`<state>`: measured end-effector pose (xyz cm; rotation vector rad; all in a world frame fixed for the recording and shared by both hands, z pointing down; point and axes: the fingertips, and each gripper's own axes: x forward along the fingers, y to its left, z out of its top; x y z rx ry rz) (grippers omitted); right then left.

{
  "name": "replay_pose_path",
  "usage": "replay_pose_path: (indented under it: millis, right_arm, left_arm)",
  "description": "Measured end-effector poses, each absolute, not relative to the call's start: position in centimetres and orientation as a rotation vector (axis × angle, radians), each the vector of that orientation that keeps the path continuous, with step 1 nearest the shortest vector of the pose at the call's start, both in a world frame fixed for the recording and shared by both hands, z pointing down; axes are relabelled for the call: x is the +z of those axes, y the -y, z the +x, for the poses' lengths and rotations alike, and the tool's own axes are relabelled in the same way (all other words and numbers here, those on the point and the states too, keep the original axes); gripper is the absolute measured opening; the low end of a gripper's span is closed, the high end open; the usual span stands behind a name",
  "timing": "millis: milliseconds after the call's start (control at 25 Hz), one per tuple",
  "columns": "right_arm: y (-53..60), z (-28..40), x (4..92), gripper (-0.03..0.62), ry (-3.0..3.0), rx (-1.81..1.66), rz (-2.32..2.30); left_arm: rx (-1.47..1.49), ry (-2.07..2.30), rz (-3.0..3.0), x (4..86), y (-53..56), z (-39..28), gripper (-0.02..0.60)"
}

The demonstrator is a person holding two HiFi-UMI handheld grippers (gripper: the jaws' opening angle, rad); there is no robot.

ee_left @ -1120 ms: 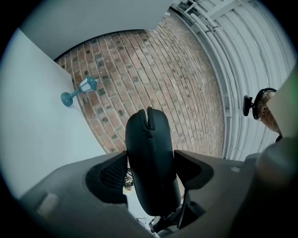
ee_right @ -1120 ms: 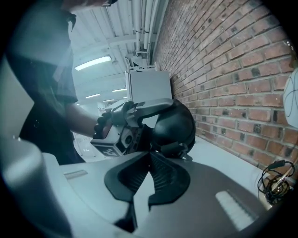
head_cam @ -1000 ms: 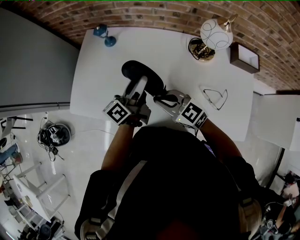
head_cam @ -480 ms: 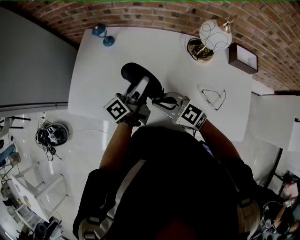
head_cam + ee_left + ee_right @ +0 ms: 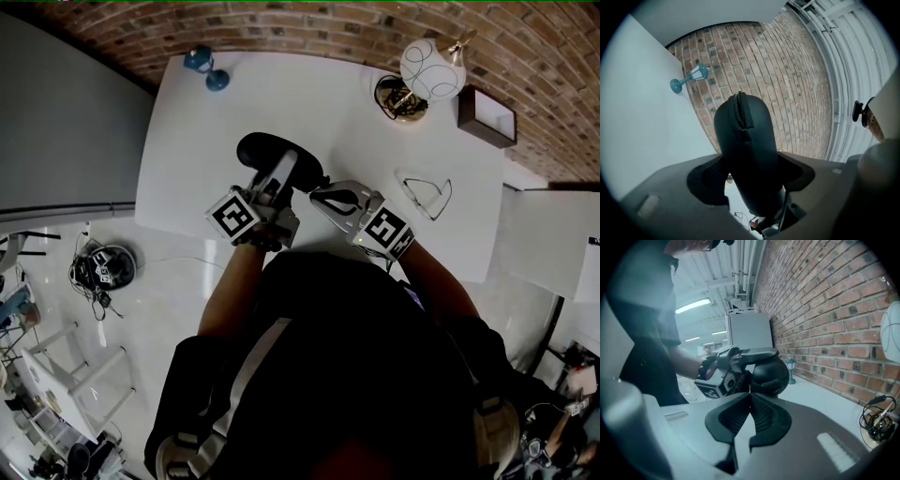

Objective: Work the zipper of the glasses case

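Brick wall [image 5: 281, 23] runs along the far edge of a white tabletop [image 5: 281, 94]. The dark glasses case [image 5: 267, 150] is over the near half of that tabletop, in front of the person, and serves as the reference point below.

Left tongs [image 5: 752, 176]: the jaws stand partly apart with the case between them and have just been closing. The pads bear on the case's flanks, so the case is gripped. The case points away from the jaws towards the wall, with its zipper [image 5: 739, 110] running along the upper edge.

Right tongs [image 5: 750, 397]: the jaws are fully together. Their tips sit right at the end of the case nearest the person, just to its right. Whether they pinch the zipper pull cannot be told.

Other items, relative to the case:
- A blue lantern ornament [image 5: 204, 67] stands beyond it to the left, near the wall.
- A pair of wire-frame glasses [image 5: 429, 195] lies well to its right.
- A white globe lamp [image 5: 433, 66], a coil of cable [image 5: 398, 98] and a brown box [image 5: 487, 115] are far to its right, by the wall.
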<state>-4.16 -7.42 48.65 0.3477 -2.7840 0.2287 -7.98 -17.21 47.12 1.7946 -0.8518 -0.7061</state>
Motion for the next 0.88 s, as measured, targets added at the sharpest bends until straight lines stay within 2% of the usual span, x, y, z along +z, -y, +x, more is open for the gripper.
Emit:
replay_pose_path:
  millis: [400,640,720,800,880]
  right_arm:
    - [10.0,-1.6,48.7,0.002,2.778,0.387,0.550]
    - [9.0,-2.5,49.4,0.005,2.759,0.252,0.510]
    - [9.1,-3.1,49.3,0.036,2.760,0.259,0.525]
    - [9.3,-3.4,49.5,0.104,2.750,0.272,0.534]
    - [9.3,-3.6,49.8,0.106,2.740,0.291,0.532]
  left_arm:
    - [-0.708,0.860,1.739,47.4,16.8,-8.8,0.272]
    - [-0.783,0.864,1.706,46.7,17.1,-9.1,0.272]
    - [-0.792,0.867,1.709,46.3,17.2,-9.1,0.272]
    - [-0.804,0.869,1.711,45.8,17.3,-9.0,0.273]
    - [-0.818,0.871,1.710,45.4,17.4,-9.1,0.273]
